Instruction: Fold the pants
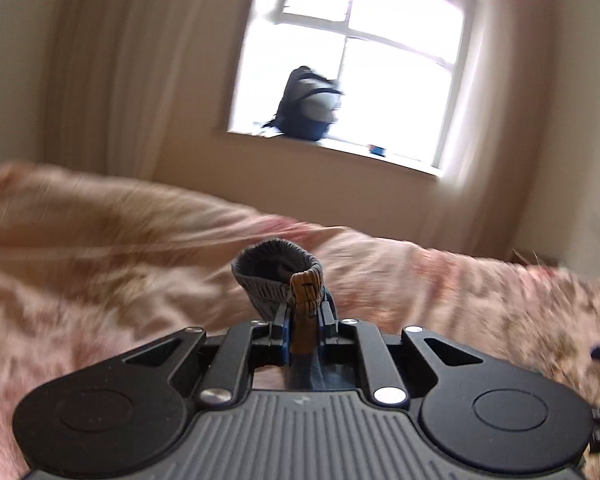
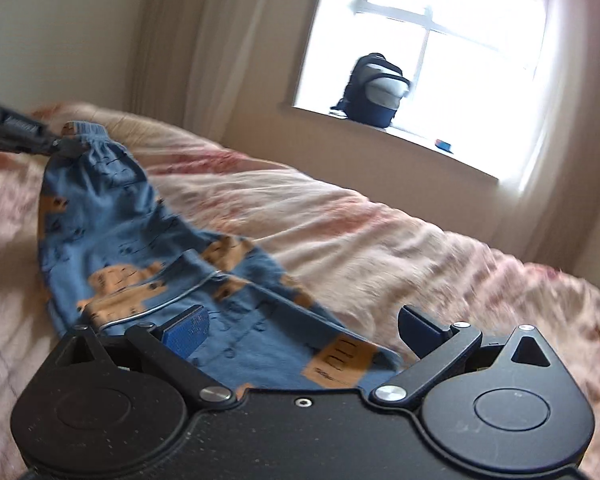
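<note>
Left tongs (image 1: 302, 312) pinch the pants (image 2: 140, 248) waistband aloft; right tongs (image 2: 300, 332), spread wide and empty above the cuffs, should grip squarely before folding.

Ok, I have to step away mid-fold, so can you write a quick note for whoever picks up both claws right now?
Left claw: shut on the elastic waistband of the blue cotton pants with orange bear print, lifting that end.
Right claw: open, holding nothing; the pants' lower end lies between and under its fingers.
Pants: stretched across the pink floral bedspread, not yet folded.
Left to do: re-grip the lower end with the right claw, lay the pants flat, then fold.
</note>
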A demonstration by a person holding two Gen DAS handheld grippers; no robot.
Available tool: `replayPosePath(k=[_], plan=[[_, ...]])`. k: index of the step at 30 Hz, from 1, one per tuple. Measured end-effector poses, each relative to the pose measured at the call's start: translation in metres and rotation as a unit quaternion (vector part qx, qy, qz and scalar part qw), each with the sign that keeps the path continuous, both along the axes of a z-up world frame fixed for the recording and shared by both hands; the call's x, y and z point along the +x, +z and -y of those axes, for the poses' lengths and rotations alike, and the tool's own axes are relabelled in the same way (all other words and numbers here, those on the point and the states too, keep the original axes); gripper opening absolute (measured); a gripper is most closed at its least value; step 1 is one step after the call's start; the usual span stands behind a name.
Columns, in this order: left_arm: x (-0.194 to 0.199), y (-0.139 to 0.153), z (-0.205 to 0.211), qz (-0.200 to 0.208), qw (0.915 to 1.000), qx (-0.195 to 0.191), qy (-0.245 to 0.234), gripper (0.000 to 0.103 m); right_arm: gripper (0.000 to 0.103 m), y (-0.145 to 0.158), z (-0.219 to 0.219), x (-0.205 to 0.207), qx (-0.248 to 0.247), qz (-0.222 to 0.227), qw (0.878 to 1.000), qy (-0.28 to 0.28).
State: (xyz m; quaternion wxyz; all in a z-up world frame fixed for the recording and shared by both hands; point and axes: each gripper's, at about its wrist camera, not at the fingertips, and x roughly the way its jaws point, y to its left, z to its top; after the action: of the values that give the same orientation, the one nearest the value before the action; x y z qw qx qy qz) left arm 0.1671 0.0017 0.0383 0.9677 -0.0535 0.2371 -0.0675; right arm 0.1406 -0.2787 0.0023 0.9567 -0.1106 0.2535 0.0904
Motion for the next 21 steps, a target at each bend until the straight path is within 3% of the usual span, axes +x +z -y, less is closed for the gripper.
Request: replayPosePath(k=[3, 7, 11, 16, 19, 21], plan=[[-0.013, 0.013, 0.052, 0.018, 0.9972, 0.051, -0.05, 0.013, 0.101, 0.007, 0.026, 0.001, 0.045, -0.003, 0.999, -0.018], [-0.036, 0.015, 0.13, 0.042, 0.9824, 0.133, -0.124, 0.013, 0.101, 0.017, 0.069, -0.001, 0.142, -0.002, 0.988, -0.066], [-0.059, -0.002, 0.194, 0.034, 0.9707, 0.159, -0.177, 0.013, 0.101, 0.016, 0.102, -0.008, 0.207, -0.007, 0.972, -0.109], [-0.077, -0.041, 0.249, 0.02, 0.9537, 0.201, -0.223, 0.014, 0.101, 0.011, 0.118, -0.009, 0.225, -0.018, 0.966, -0.131], [-0.073, -0.07, 0.261, -0.009, 0.945, 0.238, -0.224, 0.023, 0.101, 0.008, 0.122, -0.006, 0.234, -0.032, 0.963, -0.132], [-0.077, -0.081, 0.26, -0.009, 0.9391, 0.262, -0.222, 0.044, 0.101, 0.003, 0.123, -0.002, 0.234, -0.045, 0.963, -0.129]])
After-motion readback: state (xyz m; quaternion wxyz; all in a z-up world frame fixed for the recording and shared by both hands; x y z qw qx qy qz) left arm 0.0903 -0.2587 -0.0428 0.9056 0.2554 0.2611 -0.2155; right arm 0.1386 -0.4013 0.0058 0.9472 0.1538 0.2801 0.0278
